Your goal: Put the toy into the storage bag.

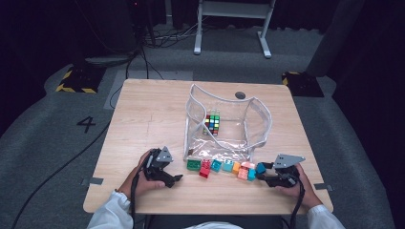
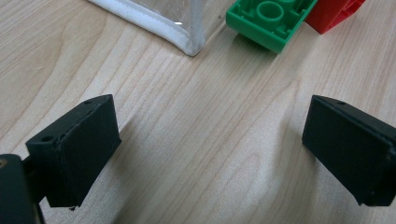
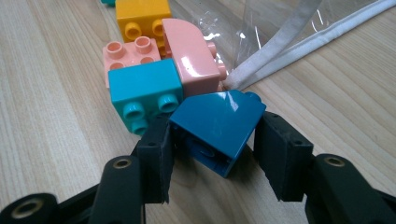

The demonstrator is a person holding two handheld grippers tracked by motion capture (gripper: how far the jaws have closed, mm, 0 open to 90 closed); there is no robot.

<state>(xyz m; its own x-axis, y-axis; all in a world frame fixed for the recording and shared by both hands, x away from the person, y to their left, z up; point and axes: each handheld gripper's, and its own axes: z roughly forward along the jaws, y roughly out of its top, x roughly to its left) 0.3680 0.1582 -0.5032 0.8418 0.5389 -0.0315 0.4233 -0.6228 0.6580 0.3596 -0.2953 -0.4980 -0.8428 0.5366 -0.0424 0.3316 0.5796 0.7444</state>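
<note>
A dark blue sloped brick [image 3: 217,116] sits tilted between the jaws of my right gripper [image 3: 217,140], and both pads press on its sides. In the high view that right gripper [image 1: 261,171] is at the right end of a row of bricks near the table's front edge. Right behind the blue brick lie a teal brick [image 3: 144,95], a rounded pink brick [image 3: 191,56] and an orange brick [image 3: 140,16]. My left gripper [image 2: 210,140] stands open over bare wood, short of a green brick [image 2: 268,21] and a red brick [image 2: 334,11].
A clear plastic pouch [image 1: 224,124] stands open mid-table with a colourful puzzle cube [image 1: 212,124] inside; its white-edged rim [image 3: 299,42] lies close behind the bricks. The wooden table [image 1: 143,114] has bare room at left. A person's hands hold both grippers at the front edge.
</note>
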